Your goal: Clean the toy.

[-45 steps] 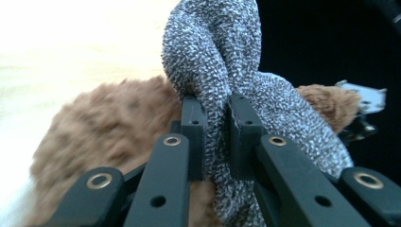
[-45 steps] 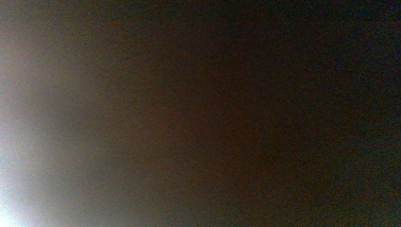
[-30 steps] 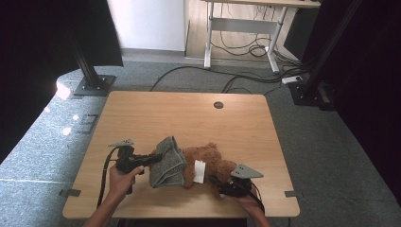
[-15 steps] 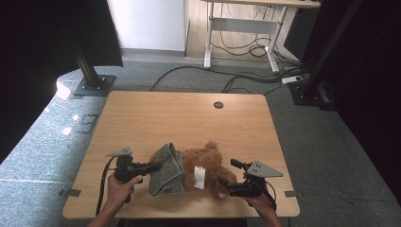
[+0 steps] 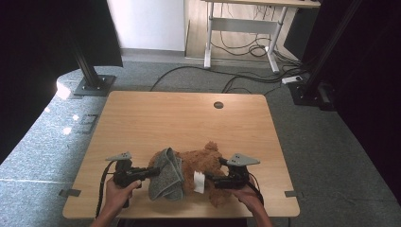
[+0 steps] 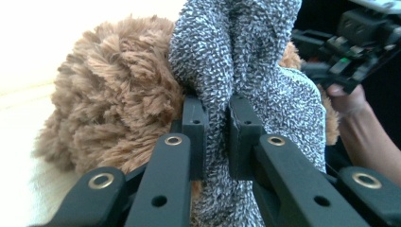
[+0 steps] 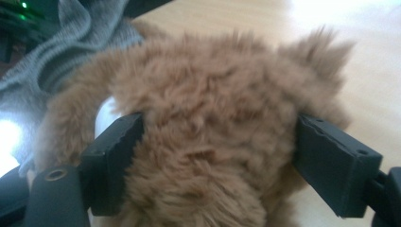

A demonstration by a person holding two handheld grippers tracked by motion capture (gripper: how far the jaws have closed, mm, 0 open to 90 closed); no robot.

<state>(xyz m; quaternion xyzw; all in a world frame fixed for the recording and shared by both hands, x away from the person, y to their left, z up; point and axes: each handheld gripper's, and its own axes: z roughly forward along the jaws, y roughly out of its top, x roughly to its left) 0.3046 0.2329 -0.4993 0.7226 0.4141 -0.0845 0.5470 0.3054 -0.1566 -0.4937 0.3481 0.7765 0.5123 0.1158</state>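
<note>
Near the table's (image 5: 142, 118) front edge, about midway along it, lies a brown plush teddy bear (image 5: 203, 163) with a grey knitted garment (image 5: 166, 174) draped over its left part and a white tag (image 5: 199, 182) on its body. The left tool (image 5: 150, 171) is clamped tight on a fold of the knit — in the left gripper view the fabric (image 6: 246, 71) bunches up between the two nearly closed pads. The right tool (image 5: 208, 179) has its jaws spread wide around the bear's furry body (image 7: 208, 142), having just been opening and then easing in a little — the fur fills the gap and meets both pads (image 7: 113, 156), so the tool has hold of the bear.
</note>
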